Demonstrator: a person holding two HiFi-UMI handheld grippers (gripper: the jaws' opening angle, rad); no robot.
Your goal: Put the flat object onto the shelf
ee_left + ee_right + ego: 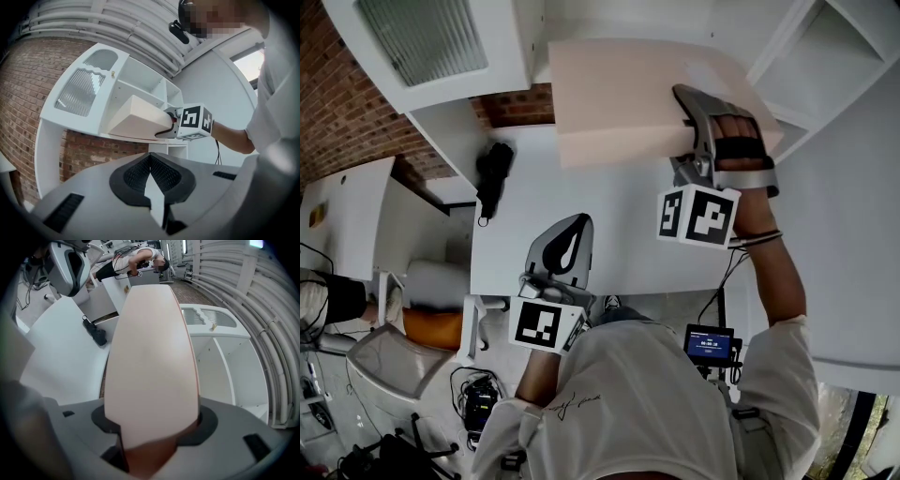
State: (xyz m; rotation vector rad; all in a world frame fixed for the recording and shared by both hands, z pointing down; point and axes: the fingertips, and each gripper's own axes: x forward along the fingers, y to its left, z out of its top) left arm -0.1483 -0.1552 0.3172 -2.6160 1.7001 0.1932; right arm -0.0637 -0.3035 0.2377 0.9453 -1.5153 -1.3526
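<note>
Head view shows board [619,94] above table [619,234], brick wall [337,98]

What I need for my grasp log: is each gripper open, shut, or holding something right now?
Left gripper: shut, holding nothing.
Right gripper: shut on the flat board.

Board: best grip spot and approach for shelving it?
Take an edge, claw across its thickness, coming from the side away from the shelf. The board is a wide flat slab, so likely only the thickness fits a claw, and the leading edge stays free to slide in. The right claw holds it that way.
</note>
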